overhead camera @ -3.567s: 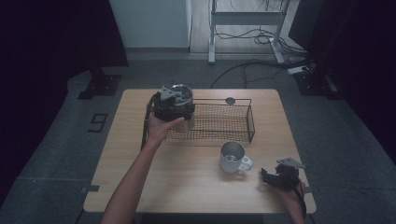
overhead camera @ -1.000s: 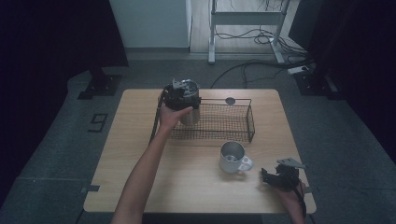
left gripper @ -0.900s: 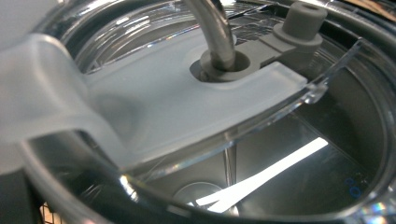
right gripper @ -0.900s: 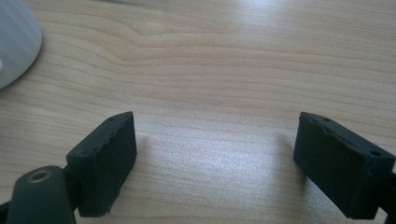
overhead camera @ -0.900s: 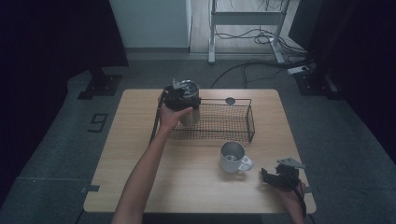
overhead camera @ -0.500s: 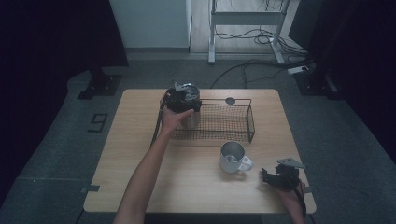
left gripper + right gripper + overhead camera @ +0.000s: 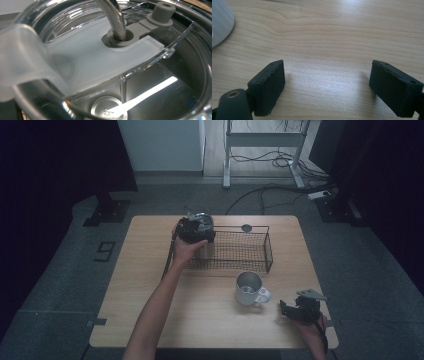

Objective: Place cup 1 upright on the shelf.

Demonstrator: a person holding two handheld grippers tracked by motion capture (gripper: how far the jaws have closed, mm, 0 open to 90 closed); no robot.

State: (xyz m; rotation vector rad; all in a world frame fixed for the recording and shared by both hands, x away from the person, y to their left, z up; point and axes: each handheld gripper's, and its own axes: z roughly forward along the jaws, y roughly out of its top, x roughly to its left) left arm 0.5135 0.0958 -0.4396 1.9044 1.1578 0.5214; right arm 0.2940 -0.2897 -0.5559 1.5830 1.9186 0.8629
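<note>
two jaws: left (image 7: 196,227) on lidded tumbler (image 7: 204,249), embossed marks unreadable; right (image 7: 327,85) apart, empty

A light wooden table (image 7: 150,320) stands in the middle of the frame on a dark grey carpeted floor (image 7: 55,285). At the upper centre a pale wall panel (image 7: 160,145) meets a metal stand (image 7: 262,140) with cables (image 7: 270,190) trailing beneath it. Both sides lie in deep shadow.
</note>
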